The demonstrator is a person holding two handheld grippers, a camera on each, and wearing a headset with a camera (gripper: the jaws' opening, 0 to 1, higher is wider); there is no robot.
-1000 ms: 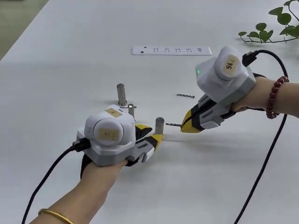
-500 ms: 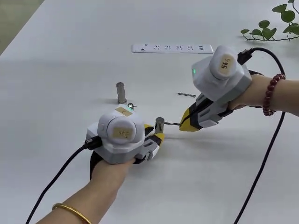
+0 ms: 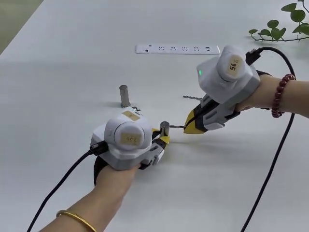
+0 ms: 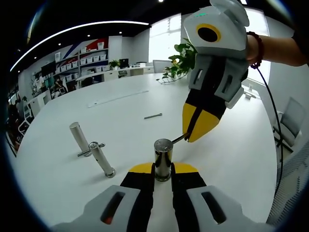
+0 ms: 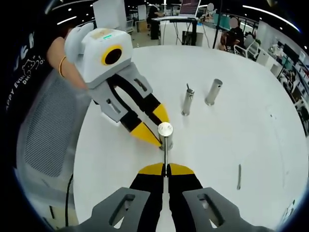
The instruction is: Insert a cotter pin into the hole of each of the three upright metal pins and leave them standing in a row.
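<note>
Left gripper (image 4: 162, 170) is clamped on the near metal pin (image 4: 163, 157), low on its shaft; the pin stands upright on the white table (image 3: 72, 72). Right gripper (image 5: 165, 169) pinches a cotter pin (image 5: 165, 152) held level, tip meeting that pin's side just under the top; cannot tell if it's in the hole. Middle metal pin (image 4: 102, 160) stands with an inserted cotter pin (image 4: 89, 149), far metal pin (image 4: 78, 137) just beyond. Spare cotter pin (image 3: 191, 98) lies on the table near the right gripper. Power strip (image 3: 177, 49) sits further back.
</note>
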